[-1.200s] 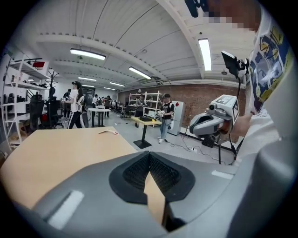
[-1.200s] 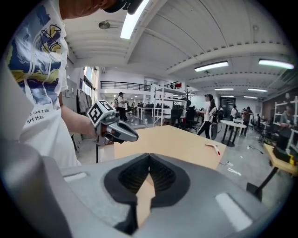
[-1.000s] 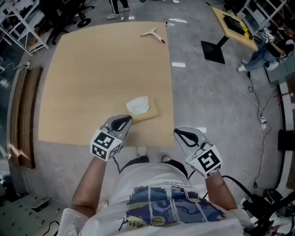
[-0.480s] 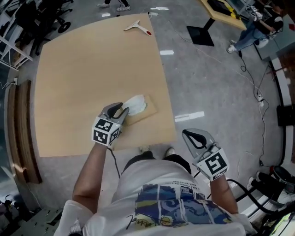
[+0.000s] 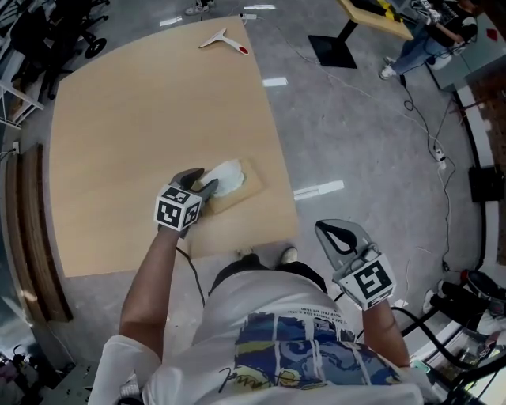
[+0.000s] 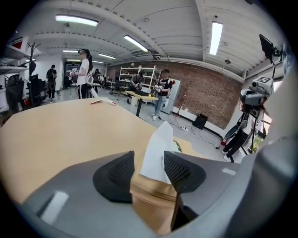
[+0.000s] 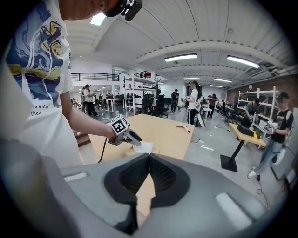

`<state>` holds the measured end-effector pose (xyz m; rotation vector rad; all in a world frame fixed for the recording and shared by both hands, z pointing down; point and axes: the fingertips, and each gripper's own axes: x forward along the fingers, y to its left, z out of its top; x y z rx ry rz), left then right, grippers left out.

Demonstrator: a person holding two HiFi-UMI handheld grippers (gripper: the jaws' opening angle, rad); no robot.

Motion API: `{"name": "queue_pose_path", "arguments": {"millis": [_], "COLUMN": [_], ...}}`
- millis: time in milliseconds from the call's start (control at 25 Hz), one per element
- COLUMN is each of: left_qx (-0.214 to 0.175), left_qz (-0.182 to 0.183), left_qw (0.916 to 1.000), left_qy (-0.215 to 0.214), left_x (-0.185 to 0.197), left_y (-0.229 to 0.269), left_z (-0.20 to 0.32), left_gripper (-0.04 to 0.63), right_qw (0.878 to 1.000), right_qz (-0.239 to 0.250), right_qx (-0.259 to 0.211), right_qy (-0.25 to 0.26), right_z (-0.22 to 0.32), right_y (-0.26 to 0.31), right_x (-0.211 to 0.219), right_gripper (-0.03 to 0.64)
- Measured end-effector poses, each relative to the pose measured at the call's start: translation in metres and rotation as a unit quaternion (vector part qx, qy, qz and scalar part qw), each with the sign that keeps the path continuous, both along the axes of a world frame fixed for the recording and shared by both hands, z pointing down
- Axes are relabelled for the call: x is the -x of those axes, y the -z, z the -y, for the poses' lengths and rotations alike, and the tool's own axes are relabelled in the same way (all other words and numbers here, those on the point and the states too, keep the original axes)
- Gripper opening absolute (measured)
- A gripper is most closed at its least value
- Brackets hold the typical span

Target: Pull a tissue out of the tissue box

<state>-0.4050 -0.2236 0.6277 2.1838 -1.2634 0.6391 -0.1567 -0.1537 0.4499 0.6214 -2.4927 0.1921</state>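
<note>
A flat tan tissue box (image 5: 244, 188) lies near the front right edge of the wooden table (image 5: 142, 111), with a white tissue (image 5: 225, 176) sticking up from its top. My left gripper (image 5: 202, 183) is down at the box. In the left gripper view its jaws are opening, and the tissue (image 6: 156, 151) stands between the two black pads (image 6: 116, 174) above the box (image 6: 153, 195). My right gripper (image 5: 339, 238) hangs off the table at the right, over the floor, with its jaws shut (image 7: 149, 161) and nothing in them.
A white tool with a red tip (image 5: 224, 40) lies at the table's far corner. A dark wooden bench (image 5: 24, 229) runs along the left. Another table (image 5: 371, 9) on a black base, cables and several people stand farther off.
My left gripper has moved forward and down onto the tissue box, and its jaws have opened around the tissue. The right gripper has stayed off the table edge.
</note>
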Motion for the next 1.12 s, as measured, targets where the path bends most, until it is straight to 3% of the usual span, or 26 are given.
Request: {"name": "queue_pose_path", "arguments": {"millis": [200,400,680,1120], "left_qx": [0.010,0.004,-0.010,-0.032], "left_qz": [-0.002,0.022,0.069,0.075], "left_qw": [0.9999,0.9995,0.9968,0.9965], "left_qy": [-0.008,-0.022,-0.038,-0.019], "left_x": [-0.007,-0.007,-0.015,-0.016], "left_y": [-0.006,-0.008,-0.005,0.011], "left_z": [0.001,-0.002,-0.008,-0.009], "left_gripper": [0.209,0.203,0.135,0.011], "right_qw": [1.000,1.000,1.000,1.000], "right_qz": [-0.002,-0.003,-0.003,0.003], "right_qx": [0.003,0.000,-0.004,-0.006], "right_qy": [0.004,0.011,0.014,0.023], "right_z": [0.000,0.000,-0.002,-0.006], "right_y": [-0.002,-0.004,-0.002,0.000], "right_x": [0.003,0.008,0.006,0.011], "right_gripper": [0.003,0.003,0.003,0.003]}}
